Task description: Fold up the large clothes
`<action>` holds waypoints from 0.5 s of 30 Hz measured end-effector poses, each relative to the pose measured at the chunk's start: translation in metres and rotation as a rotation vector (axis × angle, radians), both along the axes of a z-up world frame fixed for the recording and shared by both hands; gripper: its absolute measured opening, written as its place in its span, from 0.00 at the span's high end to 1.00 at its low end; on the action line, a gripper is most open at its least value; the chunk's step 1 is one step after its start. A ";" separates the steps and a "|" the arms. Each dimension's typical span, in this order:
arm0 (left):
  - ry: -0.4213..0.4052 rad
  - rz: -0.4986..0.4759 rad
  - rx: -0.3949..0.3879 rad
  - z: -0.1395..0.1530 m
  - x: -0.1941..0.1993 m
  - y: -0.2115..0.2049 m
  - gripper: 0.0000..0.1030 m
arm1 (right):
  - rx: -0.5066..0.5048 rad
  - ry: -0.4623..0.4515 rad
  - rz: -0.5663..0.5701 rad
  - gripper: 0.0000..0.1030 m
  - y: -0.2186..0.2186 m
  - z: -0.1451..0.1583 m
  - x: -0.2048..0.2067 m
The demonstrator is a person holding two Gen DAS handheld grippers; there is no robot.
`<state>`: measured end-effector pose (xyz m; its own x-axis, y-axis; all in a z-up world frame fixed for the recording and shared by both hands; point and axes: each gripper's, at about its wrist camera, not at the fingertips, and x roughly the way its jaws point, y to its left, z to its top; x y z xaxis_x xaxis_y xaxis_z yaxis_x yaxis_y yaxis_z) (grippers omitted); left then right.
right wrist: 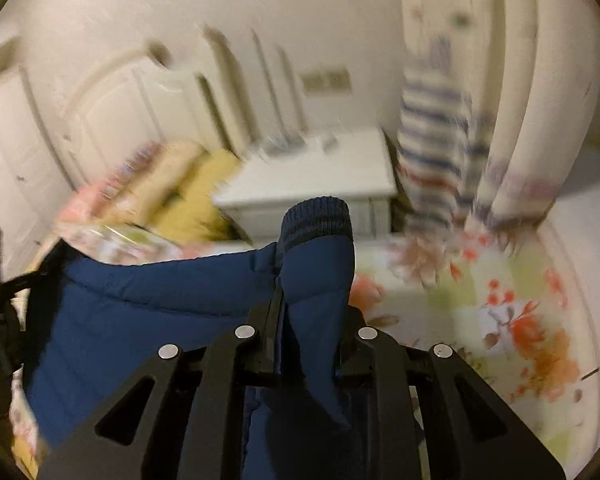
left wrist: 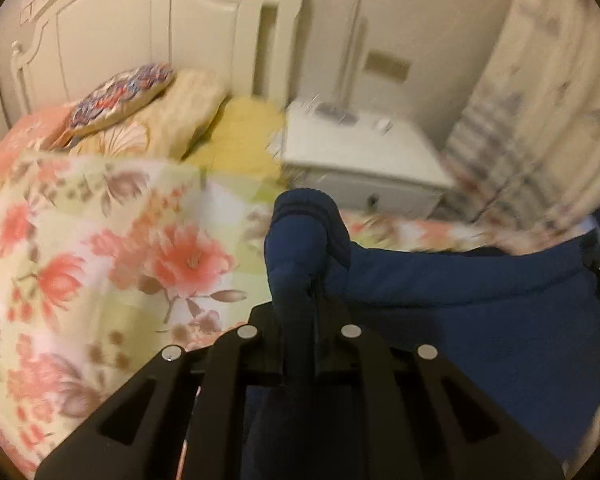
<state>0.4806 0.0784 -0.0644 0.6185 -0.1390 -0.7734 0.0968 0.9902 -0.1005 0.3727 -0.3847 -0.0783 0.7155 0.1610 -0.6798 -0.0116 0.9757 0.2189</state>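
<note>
I have my left gripper [left wrist: 300, 280] and right gripper [right wrist: 312, 280] each clamped tight on a ribbed cuff of the navy padded jacket [left wrist: 480, 312], stretched between them above the floral bed [left wrist: 100, 260], likely to spread it for folding.

In the left wrist view, the left tool [left wrist: 300, 320] has a jacket cuff [left wrist: 306, 216] standing up between its fingers, and the jacket [left wrist: 480, 312] stretches away to its right. The bed [left wrist: 100, 260] lies below and to the left of this tool. Ahead of it on the left, pillows [left wrist: 152, 120] sit on the bed against the headboard [left wrist: 120, 20]. A nightstand [left wrist: 360, 152] stands ahead, right of the pillows, with a curtain [left wrist: 540, 100] further right.

In the right wrist view, the right tool [right wrist: 306, 320] has the other cuff [right wrist: 316, 216] between its fingers; here the jacket spreads to its left, the bed to its right, the nightstand straight ahead.
</note>
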 end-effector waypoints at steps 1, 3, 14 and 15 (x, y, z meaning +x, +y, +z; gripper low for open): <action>0.008 0.010 0.025 -0.013 0.006 -0.003 0.88 | -0.016 0.038 -0.014 0.80 0.001 -0.016 0.009; 0.022 0.026 0.048 -0.037 0.010 -0.005 0.82 | -0.034 0.080 -0.028 0.79 0.003 -0.045 0.019; -0.096 0.087 -0.135 -0.017 -0.013 0.045 0.22 | 0.167 0.115 -0.078 0.07 -0.033 -0.057 0.002; -0.131 0.088 -0.168 -0.007 -0.027 0.058 0.15 | 0.195 0.086 -0.035 0.07 -0.035 -0.047 -0.012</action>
<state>0.4534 0.1367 -0.0716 0.7275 -0.1996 -0.6564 0.0334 0.9659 -0.2567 0.3605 -0.4200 -0.1251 0.6635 0.2715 -0.6972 0.0484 0.9143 0.4021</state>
